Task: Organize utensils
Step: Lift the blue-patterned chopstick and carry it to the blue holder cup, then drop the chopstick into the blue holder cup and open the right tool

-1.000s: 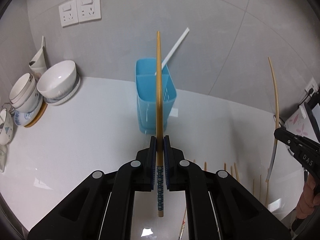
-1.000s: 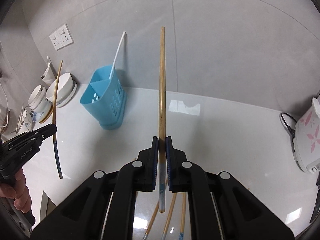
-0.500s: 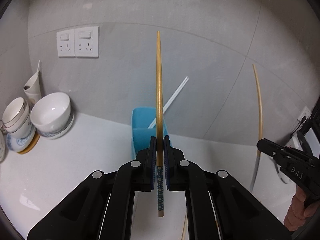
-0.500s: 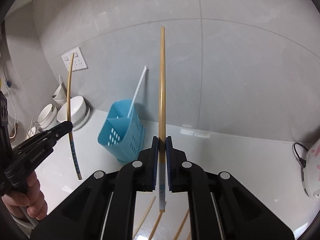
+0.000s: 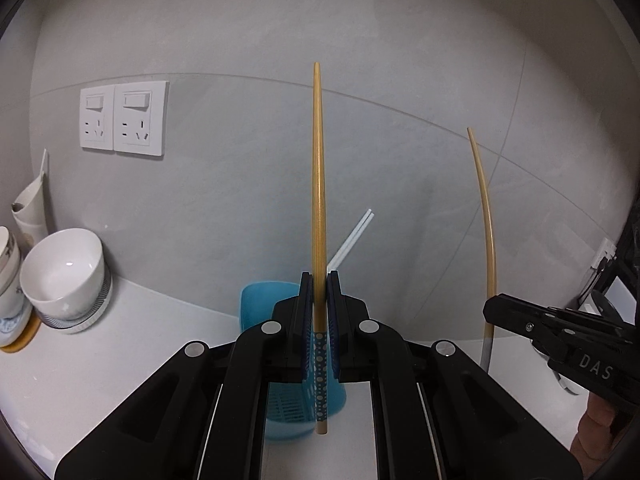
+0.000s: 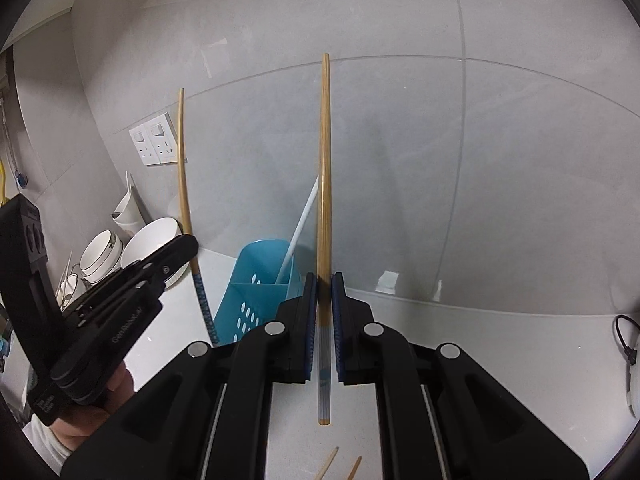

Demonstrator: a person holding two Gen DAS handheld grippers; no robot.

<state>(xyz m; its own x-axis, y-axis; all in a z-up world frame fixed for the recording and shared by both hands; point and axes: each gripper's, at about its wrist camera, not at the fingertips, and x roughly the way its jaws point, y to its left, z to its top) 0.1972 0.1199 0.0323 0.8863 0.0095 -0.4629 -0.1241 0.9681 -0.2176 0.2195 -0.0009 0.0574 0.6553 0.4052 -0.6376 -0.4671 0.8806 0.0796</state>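
Note:
My left gripper [image 5: 319, 282] is shut on a bamboo chopstick [image 5: 318, 184] with a blue dotted end, held upright. The blue utensil holder [image 5: 260, 304] stands just beyond and below it, with white chopsticks [image 5: 352, 236] leaning inside. My right gripper [image 6: 324, 280] is shut on a second bamboo chopstick [image 6: 324, 160] with a pale blue end, also upright. The holder [image 6: 256, 296] sits ahead and left of it. Each gripper shows in the other view: the right one [image 5: 490, 312] at right, the left one [image 6: 192, 246] at left.
White bowls [image 5: 64, 276] and cups are stacked at the left by the wall, under a double socket [image 5: 122, 118]. More loose chopsticks [image 6: 328, 462] lie on the white counter [image 6: 480, 344] below my right gripper. A rice cooker's edge and cable [image 6: 626, 344] are at far right.
Both grippers have risen and tilted up while moving closer to the blue holder, each keeping its chopstick. The holder now sits lower in both views and partly behind the fingers.

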